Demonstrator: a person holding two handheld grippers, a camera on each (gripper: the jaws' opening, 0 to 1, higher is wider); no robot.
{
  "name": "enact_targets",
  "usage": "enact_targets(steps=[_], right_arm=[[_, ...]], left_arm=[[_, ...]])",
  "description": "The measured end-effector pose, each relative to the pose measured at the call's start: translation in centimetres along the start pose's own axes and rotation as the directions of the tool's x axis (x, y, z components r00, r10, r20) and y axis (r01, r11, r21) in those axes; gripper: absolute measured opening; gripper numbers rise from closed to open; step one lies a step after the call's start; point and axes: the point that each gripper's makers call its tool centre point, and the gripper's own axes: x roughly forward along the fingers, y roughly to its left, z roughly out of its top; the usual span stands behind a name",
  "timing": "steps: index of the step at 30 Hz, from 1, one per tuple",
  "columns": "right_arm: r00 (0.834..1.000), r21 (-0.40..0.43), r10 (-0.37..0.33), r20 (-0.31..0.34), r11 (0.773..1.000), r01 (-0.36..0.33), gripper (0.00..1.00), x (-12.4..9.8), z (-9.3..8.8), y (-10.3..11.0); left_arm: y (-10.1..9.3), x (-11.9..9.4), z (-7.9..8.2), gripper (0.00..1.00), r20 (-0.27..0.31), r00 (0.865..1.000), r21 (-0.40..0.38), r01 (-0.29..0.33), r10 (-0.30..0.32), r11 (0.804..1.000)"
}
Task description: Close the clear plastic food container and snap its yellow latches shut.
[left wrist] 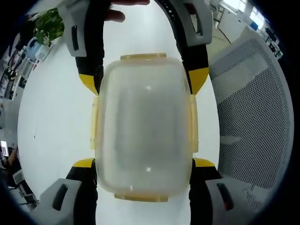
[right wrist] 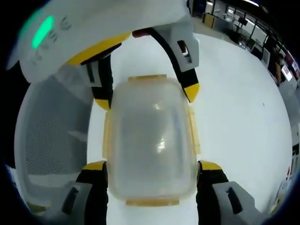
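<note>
Two grippers, left gripper [left wrist: 144, 161] and right gripper [right wrist: 152, 164], seemingly clamped around one container [left wrist: 144, 124], four yellow latches [left wrist: 141, 56].

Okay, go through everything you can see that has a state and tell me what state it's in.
Food container: lid on, held from opposite ends by both grippers.
Yellow latches: look folded down; whether snapped, cannot tell.
Left hand-held gripper: shut on the container.
Right hand-held gripper: shut on the container.
</note>
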Motion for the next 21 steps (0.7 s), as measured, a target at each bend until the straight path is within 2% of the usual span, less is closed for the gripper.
enact_targets(steps=[21], right_arm=[[1.000,-0.026,0.010,0.003,1.000,-0.010,0.78,2.3,5.0,0.4]], left_arm=[[-0.4,-1.1,-5.5,0.82,-0.012,1.000,-0.026,-0.006,0.005,1.000]])
